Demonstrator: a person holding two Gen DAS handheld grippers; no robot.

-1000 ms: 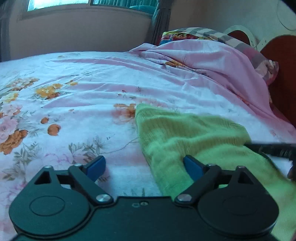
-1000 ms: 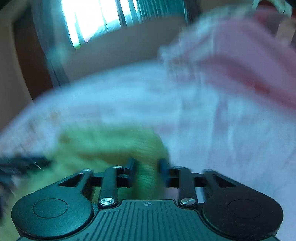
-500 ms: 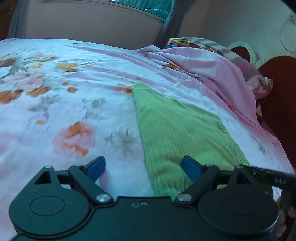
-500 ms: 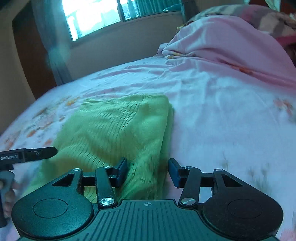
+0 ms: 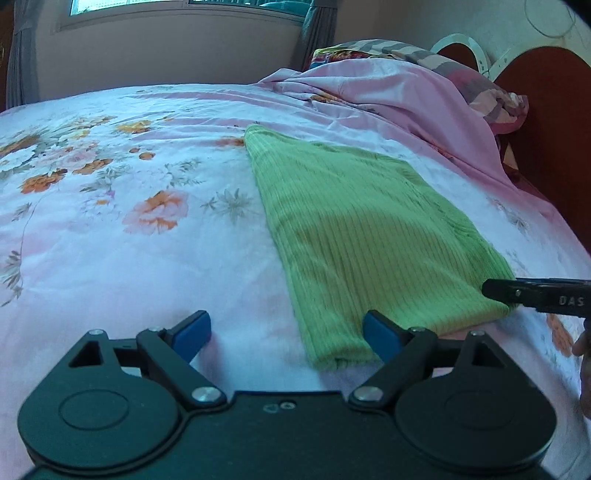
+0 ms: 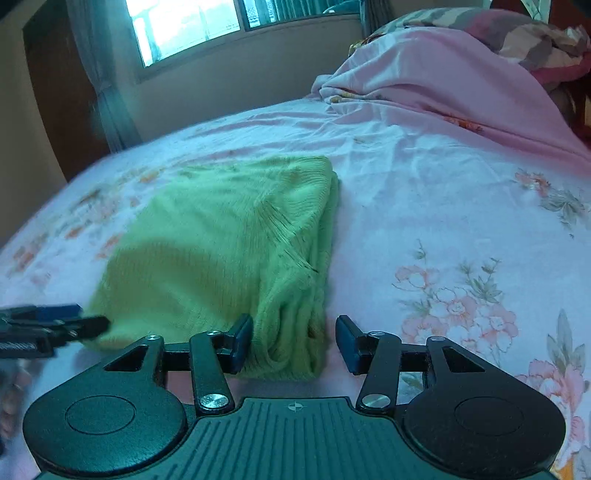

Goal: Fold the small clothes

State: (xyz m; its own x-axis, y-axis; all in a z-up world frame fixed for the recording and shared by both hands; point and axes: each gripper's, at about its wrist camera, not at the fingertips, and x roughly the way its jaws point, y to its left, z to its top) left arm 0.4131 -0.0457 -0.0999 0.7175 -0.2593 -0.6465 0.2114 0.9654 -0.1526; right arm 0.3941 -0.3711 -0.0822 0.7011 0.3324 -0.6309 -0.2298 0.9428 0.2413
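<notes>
A green ribbed knit garment point(image 5: 354, 236) lies folded flat on the floral bed sheet point(image 5: 122, 240); it also shows in the right wrist view point(image 6: 221, 243). My left gripper point(image 5: 286, 334) is open and empty, its jaws astride the garment's near left corner. My right gripper point(image 6: 293, 343) is open and empty, its jaws either side of the garment's near right corner with its stacked folded edges. The right gripper's tip shows at the right edge of the left wrist view point(image 5: 535, 295), and the left gripper's tip at the left edge of the right wrist view point(image 6: 48, 321).
A bunched pink blanket point(image 5: 388, 96) and striped pillows point(image 5: 476, 85) lie at the head of the bed by a red-brown headboard point(image 5: 550, 118). A wall with a window point(image 6: 192, 26) and curtain point(image 6: 107, 96) stands beyond the bed.
Both grippers have drawn back to the garment's near edge. The right gripper, narrow around the fabric earlier, has opened wider, and the garment lies flat.
</notes>
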